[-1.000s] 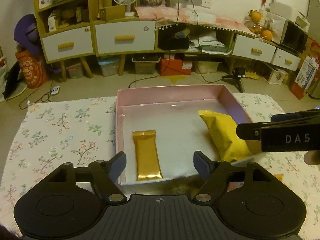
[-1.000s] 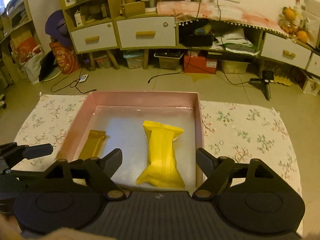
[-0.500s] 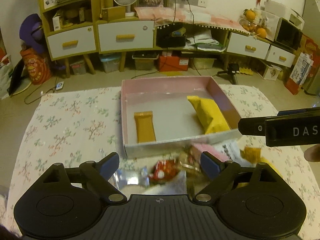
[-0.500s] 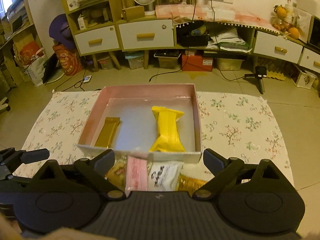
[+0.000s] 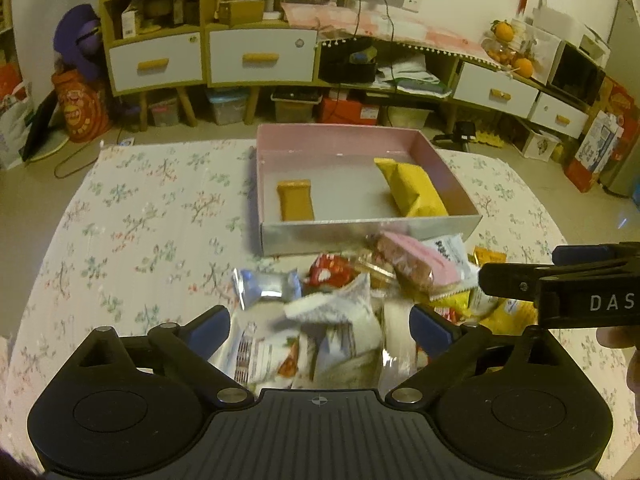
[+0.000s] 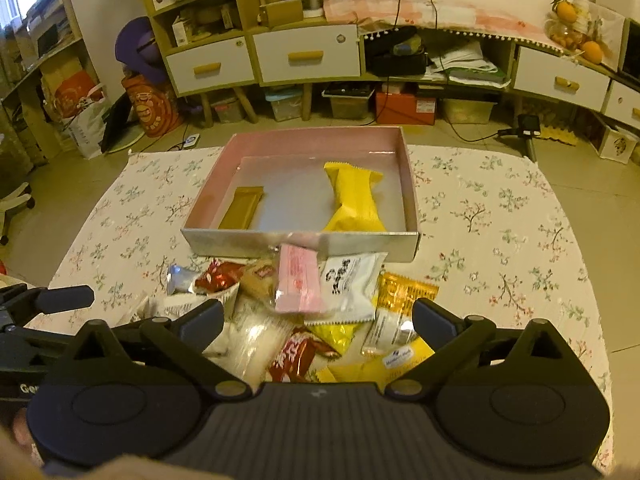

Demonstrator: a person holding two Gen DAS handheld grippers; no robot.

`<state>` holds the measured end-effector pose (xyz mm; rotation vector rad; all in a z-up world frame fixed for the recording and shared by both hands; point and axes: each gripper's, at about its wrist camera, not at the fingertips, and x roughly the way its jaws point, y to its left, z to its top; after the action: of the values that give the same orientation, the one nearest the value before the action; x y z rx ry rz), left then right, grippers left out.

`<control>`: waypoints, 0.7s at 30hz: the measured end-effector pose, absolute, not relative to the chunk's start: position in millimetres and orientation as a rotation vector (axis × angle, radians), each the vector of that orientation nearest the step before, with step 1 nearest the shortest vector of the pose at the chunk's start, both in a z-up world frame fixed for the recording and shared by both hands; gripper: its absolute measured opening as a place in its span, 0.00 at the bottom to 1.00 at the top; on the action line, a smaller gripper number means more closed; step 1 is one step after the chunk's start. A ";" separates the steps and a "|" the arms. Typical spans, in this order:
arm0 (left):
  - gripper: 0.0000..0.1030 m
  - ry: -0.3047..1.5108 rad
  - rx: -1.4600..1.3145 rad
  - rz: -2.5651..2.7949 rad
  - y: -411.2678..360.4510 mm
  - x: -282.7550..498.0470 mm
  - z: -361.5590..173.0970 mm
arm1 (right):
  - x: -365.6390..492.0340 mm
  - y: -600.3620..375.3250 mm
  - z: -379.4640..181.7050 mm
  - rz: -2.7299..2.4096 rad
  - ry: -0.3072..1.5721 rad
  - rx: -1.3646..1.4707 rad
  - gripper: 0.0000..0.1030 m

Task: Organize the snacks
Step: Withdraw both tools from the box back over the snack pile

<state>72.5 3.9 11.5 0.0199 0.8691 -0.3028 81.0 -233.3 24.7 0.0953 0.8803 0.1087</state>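
A pink box (image 5: 344, 136) (image 6: 316, 138) stands on the flowered table and holds a gold bar (image 5: 295, 199) (image 6: 241, 207) and a yellow packet (image 5: 412, 194) (image 6: 354, 200). A heap of loose snacks lies in front of the box: a pink wafer pack (image 5: 416, 266) (image 6: 298, 284), a white packet (image 6: 352, 284), a red wrapper (image 5: 330, 274) (image 6: 216, 278) and a silver-blue packet (image 5: 266, 286). My left gripper (image 5: 320, 326) is open and empty above the heap. My right gripper (image 6: 318, 318) is open and empty above it too; it shows at the right of the left wrist view (image 5: 560, 284).
The table has a flowered cloth (image 5: 140, 220) (image 6: 500, 220). Behind it stand cabinets with white drawers (image 5: 260, 58) (image 6: 306, 56), storage boxes on the floor and a small tripod (image 6: 528, 132). An orange packet (image 6: 404, 294) lies at the heap's right side.
Both grippers have pulled back from over the box toward the table's near side. The snack heap in front of the box has come into view. Both stay open.
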 end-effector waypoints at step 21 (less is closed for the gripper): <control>0.95 0.852 0.100 -0.299 47.3 49.3 -48.9 | 63.2 -275.3 -20.9 0.067 0.970 0.124 0.99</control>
<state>49.3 47.3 -48.9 0.1003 0.8517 -0.2987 63.2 -275.3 -20.9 0.1239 0.9702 0.0668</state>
